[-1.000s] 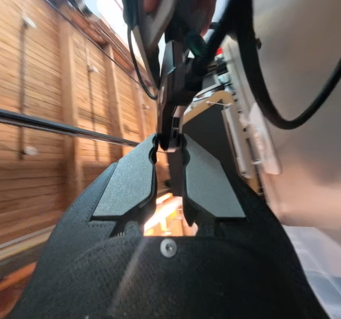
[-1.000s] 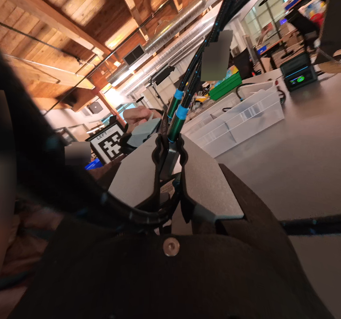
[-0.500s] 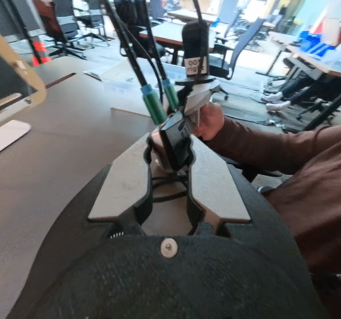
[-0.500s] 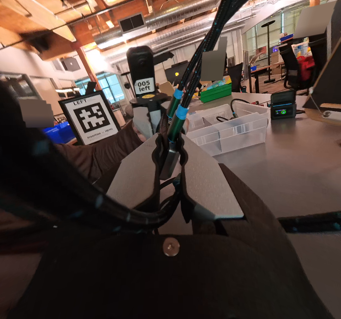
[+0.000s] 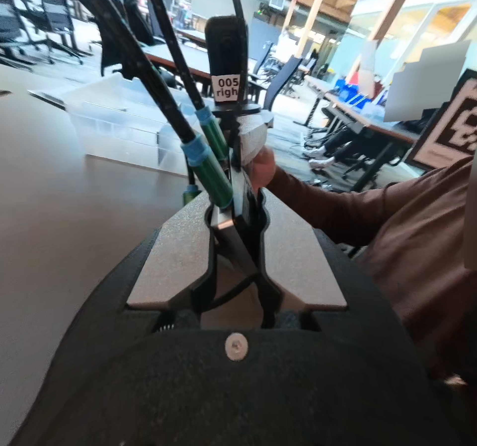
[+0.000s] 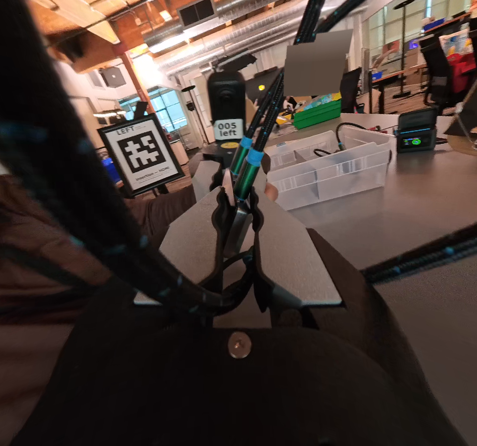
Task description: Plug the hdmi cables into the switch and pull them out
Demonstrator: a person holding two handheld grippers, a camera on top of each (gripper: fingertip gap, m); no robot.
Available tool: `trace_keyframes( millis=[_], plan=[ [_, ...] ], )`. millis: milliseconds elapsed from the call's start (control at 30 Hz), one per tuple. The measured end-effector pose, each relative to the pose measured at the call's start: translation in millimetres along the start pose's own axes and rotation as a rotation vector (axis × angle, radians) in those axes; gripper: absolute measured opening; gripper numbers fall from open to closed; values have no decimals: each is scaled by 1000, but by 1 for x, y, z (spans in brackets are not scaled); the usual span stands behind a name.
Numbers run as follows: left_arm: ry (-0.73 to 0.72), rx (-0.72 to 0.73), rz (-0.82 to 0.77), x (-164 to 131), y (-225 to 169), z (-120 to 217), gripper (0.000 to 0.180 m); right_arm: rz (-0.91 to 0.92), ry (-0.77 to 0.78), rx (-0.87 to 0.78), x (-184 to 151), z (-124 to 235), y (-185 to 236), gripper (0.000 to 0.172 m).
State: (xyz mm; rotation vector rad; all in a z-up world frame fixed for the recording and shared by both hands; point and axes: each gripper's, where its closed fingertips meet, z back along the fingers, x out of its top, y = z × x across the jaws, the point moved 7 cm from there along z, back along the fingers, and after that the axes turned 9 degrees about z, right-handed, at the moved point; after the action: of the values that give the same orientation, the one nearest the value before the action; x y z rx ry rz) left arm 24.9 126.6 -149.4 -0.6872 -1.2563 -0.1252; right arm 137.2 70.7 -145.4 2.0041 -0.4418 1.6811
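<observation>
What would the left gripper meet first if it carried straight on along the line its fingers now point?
The left gripper already has the dark switch between its fingertips. Straight beyond it come the green cable plugs in the switch, then probably the right gripper facing it; depth is unclear.

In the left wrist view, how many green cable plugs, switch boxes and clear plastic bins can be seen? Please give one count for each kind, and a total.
green cable plugs: 3
switch box: 1
clear plastic bin: 1
Total: 5
</observation>
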Motion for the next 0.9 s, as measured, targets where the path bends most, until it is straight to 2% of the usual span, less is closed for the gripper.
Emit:
trace_keyframes(
  millis=[100,233,300,367,533,667,767,833,900],
  plan=[
    [2,58,-40,0,7,-1,26,-13,2,-66,0,3,-6,11],
    [-94,138,-151,4,15,6,22,-41,67,-141,5,19,-12,34],
    [-125,192,-209,3,24,11,22,-77,140,-245,5,34,-19,34],
    [-133,236,-260,-4,33,11,24,-141,260,-369,1,49,-27,42],
    [-230,230,-179,-16,55,6,22,-128,412,-602,10,72,-18,41],
    [-289,269,-118,-17,70,9,22,17,468,-773,27,72,0,64],
    [-293,313,-107,-19,77,16,22,48,544,-886,27,83,-5,67],
    [-285,315,-76,-23,79,18,22,22,496,-863,31,89,-6,60],
    [-270,321,-73,-25,80,18,22,26,388,-656,41,73,14,41]
  ],
)
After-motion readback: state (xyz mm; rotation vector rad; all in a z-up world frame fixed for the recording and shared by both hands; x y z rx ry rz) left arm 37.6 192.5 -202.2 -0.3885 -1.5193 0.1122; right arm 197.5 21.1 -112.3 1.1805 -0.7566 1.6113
